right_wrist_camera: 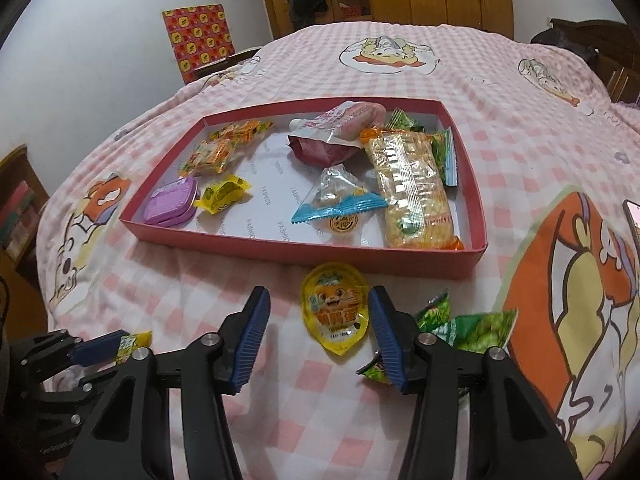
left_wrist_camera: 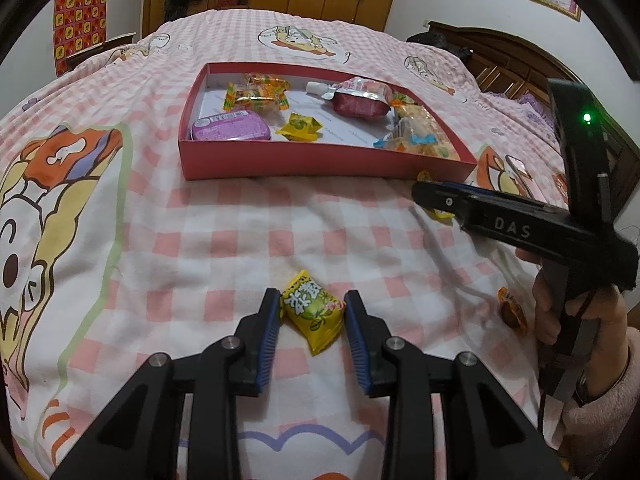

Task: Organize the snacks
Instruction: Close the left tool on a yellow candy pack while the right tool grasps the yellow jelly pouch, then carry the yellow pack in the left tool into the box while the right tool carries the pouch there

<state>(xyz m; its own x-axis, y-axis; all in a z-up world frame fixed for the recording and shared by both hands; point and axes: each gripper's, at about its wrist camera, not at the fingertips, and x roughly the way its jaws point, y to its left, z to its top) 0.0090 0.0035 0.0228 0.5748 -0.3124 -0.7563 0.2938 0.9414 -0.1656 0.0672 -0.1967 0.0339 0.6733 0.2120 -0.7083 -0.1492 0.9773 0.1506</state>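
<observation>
A shallow red box (left_wrist_camera: 320, 164) (right_wrist_camera: 304, 252) lies on the pink checked bedspread with several snacks in it: a purple tin (left_wrist_camera: 230, 128), a yellow candy (right_wrist_camera: 222, 196), a pink pouch (right_wrist_camera: 332, 136) and a long cracker pack (right_wrist_camera: 412, 192). My left gripper (left_wrist_camera: 312, 294) is shut on a yellow wrapped candy (left_wrist_camera: 312, 314) that rests on the bedspread in front of the box. My right gripper (right_wrist_camera: 319, 294) is open around a yellow jelly cup (right_wrist_camera: 334, 316) just before the box's near wall; the right pad touches it and the left pad stands off.
Green snack packets (right_wrist_camera: 472, 326) lie by my right gripper's right finger. A small orange candy (left_wrist_camera: 512, 308) sits near the hand holding the right gripper (left_wrist_camera: 424, 192). A wooden headboard (left_wrist_camera: 520, 60) stands at the far right, wardrobes beyond the bed.
</observation>
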